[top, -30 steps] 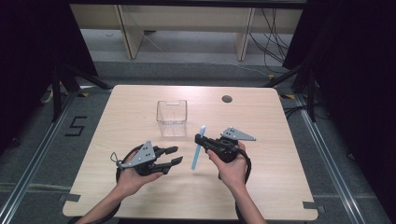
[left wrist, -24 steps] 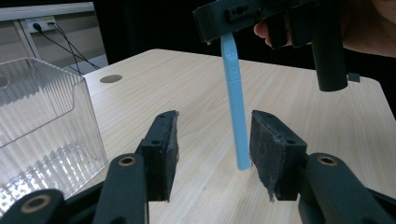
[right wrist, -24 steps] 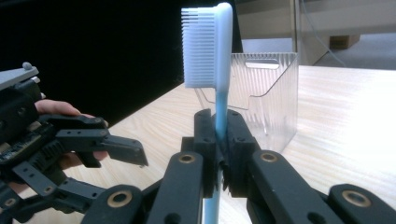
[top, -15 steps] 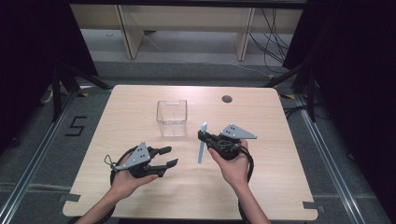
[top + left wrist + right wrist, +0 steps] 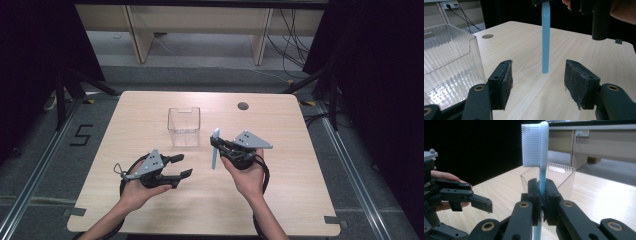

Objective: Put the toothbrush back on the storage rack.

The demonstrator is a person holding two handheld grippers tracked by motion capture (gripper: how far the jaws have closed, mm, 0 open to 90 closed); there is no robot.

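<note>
A light blue toothbrush (image 5: 214, 154) with white bristles (image 5: 531, 145) stands upright, head up, a little above the table. My right gripper (image 5: 217, 147) is shut on its handle (image 5: 541, 182). My left gripper (image 5: 182, 166) sits to the left of it, apart from the brush, low over the table. Its jaws have just been opening and now stand open with nothing between the pads (image 5: 504, 82). In the left gripper view, the toothbrush handle (image 5: 546, 42) hangs beyond that gap. A clear plastic box (image 5: 184, 126) stands behind both grippers.
The light wooden table (image 5: 300, 165) has a round cable hole (image 5: 243, 106) near its far edge. Bare tabletop lies around both hands. The clear box (image 5: 449, 57) is close on the left of my left gripper. Shelving and cables stand beyond the table.
The left gripper's jaws have spread wider apart. The right gripper has shifted the toothbrush slightly right and stood it more upright.
</note>
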